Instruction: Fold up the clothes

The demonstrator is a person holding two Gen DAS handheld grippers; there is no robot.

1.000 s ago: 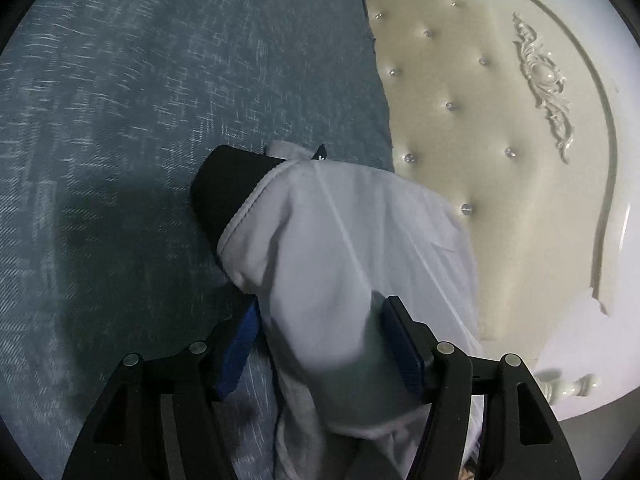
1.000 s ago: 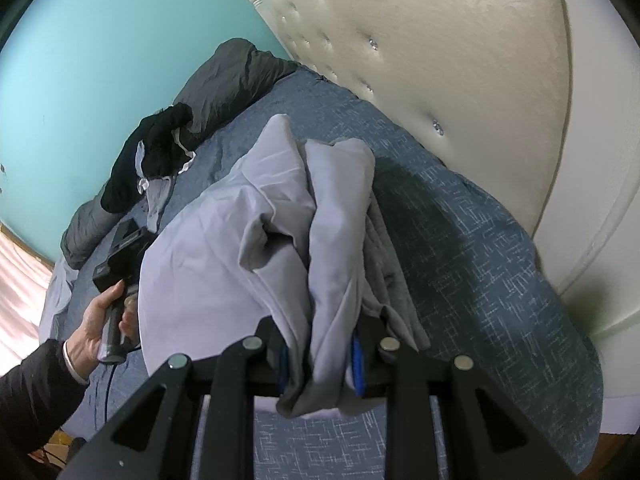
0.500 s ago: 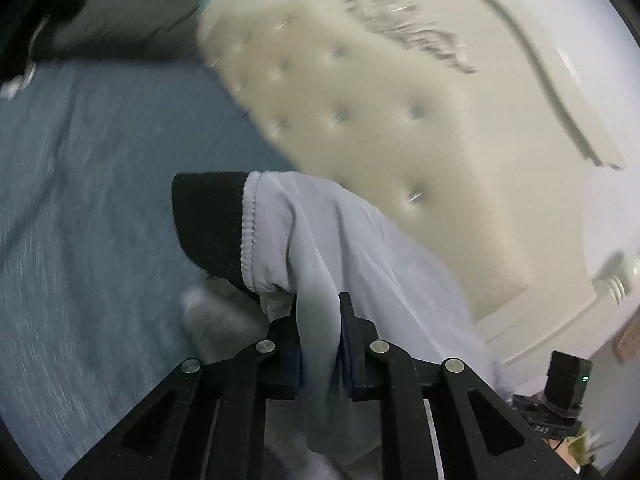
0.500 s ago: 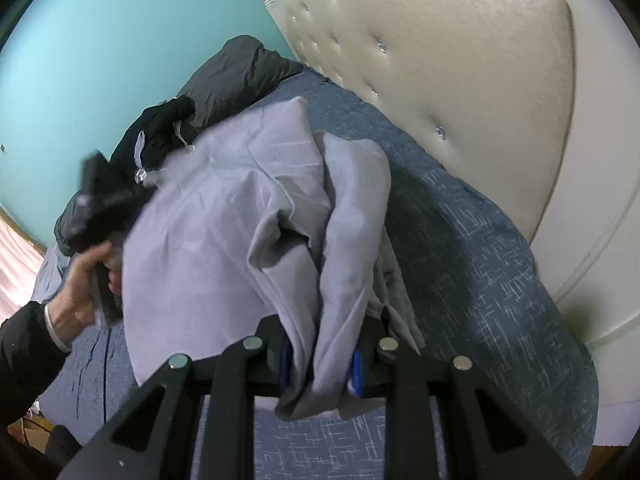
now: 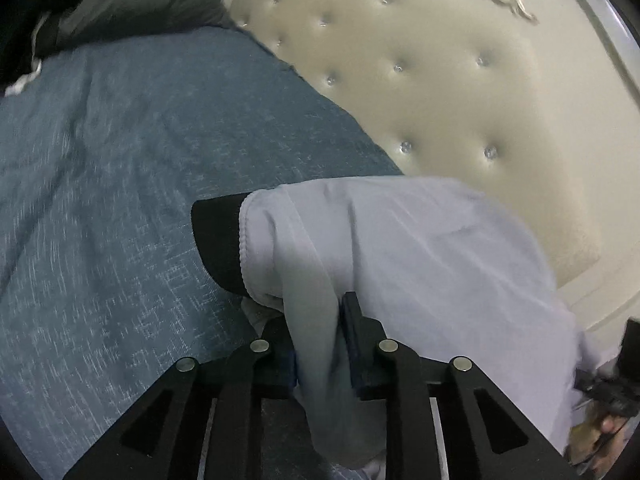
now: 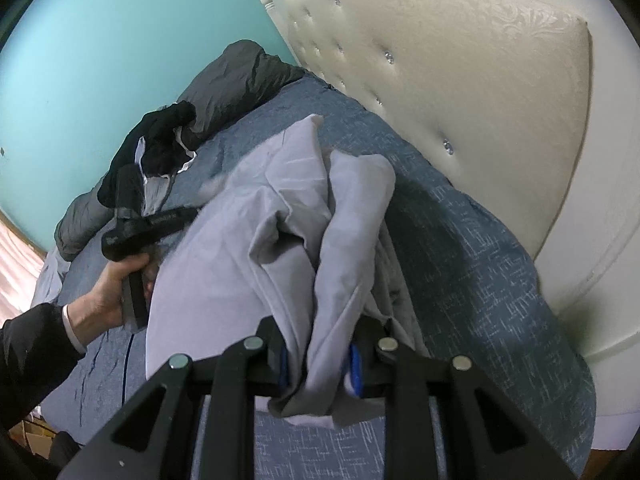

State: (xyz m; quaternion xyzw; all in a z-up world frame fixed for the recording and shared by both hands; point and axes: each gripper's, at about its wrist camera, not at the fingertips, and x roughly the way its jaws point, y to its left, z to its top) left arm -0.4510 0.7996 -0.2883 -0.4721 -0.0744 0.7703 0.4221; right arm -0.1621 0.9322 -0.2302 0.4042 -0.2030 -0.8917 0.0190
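A blue bed (image 6: 460, 248) by a tufted headboard (image 6: 460, 92). Each hand-held gripper, left (image 5: 320, 344), jaws easing apart, and right (image 6: 316, 364), pinches the lifted grey garment (image 6: 256, 248); next, spread it flat.

Dim, soft light; fisheye-warped edges, slight motion blur.

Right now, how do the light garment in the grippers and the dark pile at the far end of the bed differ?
The light garment is pale lavender-grey; the dark pile is black and charcoal. The garment is lifted, with cloth between the fingers of both the left gripper and the right gripper; the pile lies untouched. The left gripper's jaws are opening. The garment is near the cameras; the pile sits by the teal wall. Both are crumpled, unfolded cloth above the blue bedspread.
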